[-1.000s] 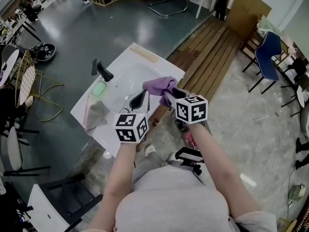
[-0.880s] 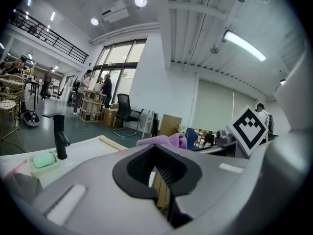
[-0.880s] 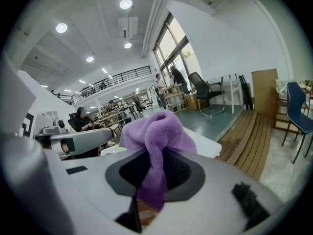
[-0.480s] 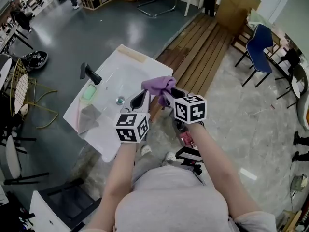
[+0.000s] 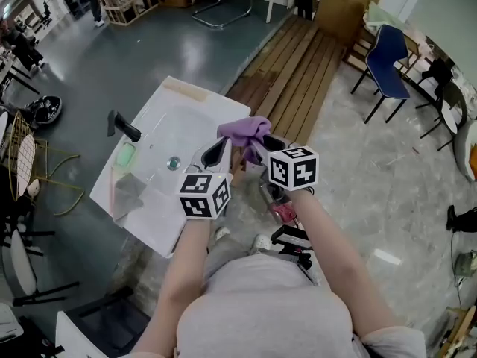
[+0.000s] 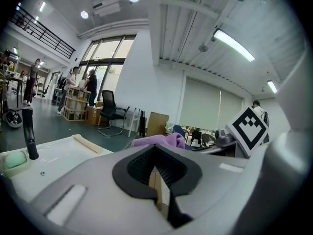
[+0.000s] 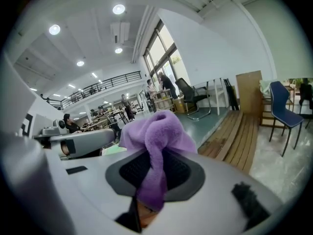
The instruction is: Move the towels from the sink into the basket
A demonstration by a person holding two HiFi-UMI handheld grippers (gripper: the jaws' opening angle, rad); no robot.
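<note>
My right gripper (image 5: 259, 145) (image 7: 151, 177) is shut on a purple towel (image 5: 246, 130) (image 7: 157, 131), which bunches above its jaws and hangs down between them. It is held in the air just right of the white sink (image 5: 195, 108). My left gripper (image 5: 218, 149) (image 6: 155, 153) hovers beside it over the sink's near right edge, jaws together and empty. A grey towel (image 5: 128, 193) lies on the sink's left rim, near a green soap (image 5: 125, 155) and a black tap (image 5: 122, 125). No basket shows in any view.
A wooden slat platform (image 5: 297, 69) runs behind the sink. A blue chair (image 5: 385, 60) stands at the back right and a gold wire chair (image 5: 28, 159) at the left. Pale stone floor (image 5: 373, 177) spreads to the right. A dark chair (image 5: 104, 323) is at the bottom left.
The sink has slid left and down in the head view while both grippers kept their place in it. The purple towel has travelled rightwards, away from the basin, still gripped.
</note>
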